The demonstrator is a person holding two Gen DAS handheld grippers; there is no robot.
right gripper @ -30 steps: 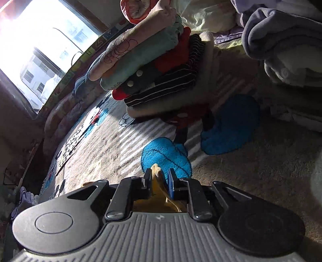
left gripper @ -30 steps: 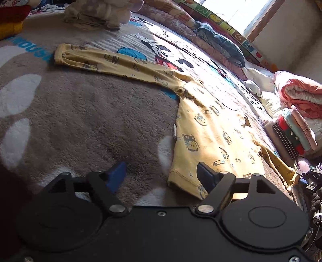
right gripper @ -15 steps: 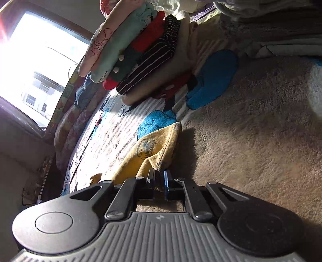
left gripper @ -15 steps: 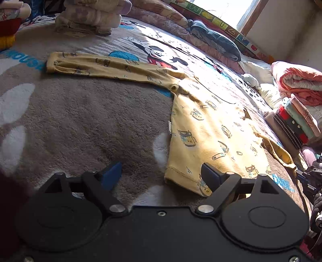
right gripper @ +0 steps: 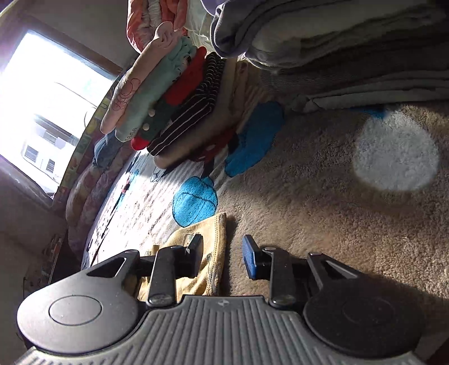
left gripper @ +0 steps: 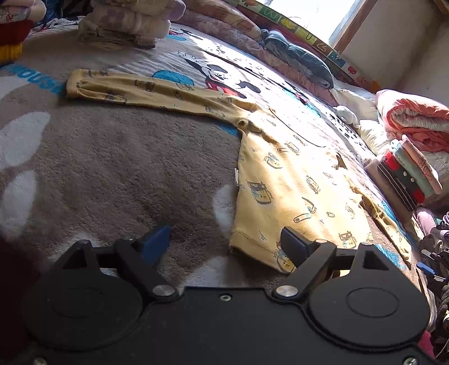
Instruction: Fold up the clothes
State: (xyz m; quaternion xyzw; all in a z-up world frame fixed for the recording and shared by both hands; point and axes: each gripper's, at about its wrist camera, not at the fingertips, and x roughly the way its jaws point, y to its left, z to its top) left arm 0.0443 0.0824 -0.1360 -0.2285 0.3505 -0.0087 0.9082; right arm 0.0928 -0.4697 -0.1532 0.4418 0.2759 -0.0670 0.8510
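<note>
A yellow long-sleeved baby top (left gripper: pixel 291 179) with small printed figures lies flat on the plush blanket (left gripper: pixel 118 168), one sleeve stretched out to the far left. My left gripper (left gripper: pixel 224 243) hovers open just in front of the top's near hem corner, holding nothing. In the right wrist view the other sleeve's cuff (right gripper: pixel 213 238) rests on the blanket between the fingers of my right gripper (right gripper: pixel 223 252), which stands open and apart from the cloth.
A stack of folded clothes (right gripper: pixel 174 104) (left gripper: pixel 407 177) stands at the blanket's right side, with a pink quilt (left gripper: pixel 415 118) behind it. More folded laundry (left gripper: pixel 126 25) sits at the far left back. Pillows (left gripper: pixel 297 56) line the window wall. Grey folded bedding (right gripper: pixel 350 42) lies nearby.
My right gripper, shut on the yellow sleeve cuff a second ago, has laid it on the blanket and opened. The left gripper stayed open and shifted only slightly.
</note>
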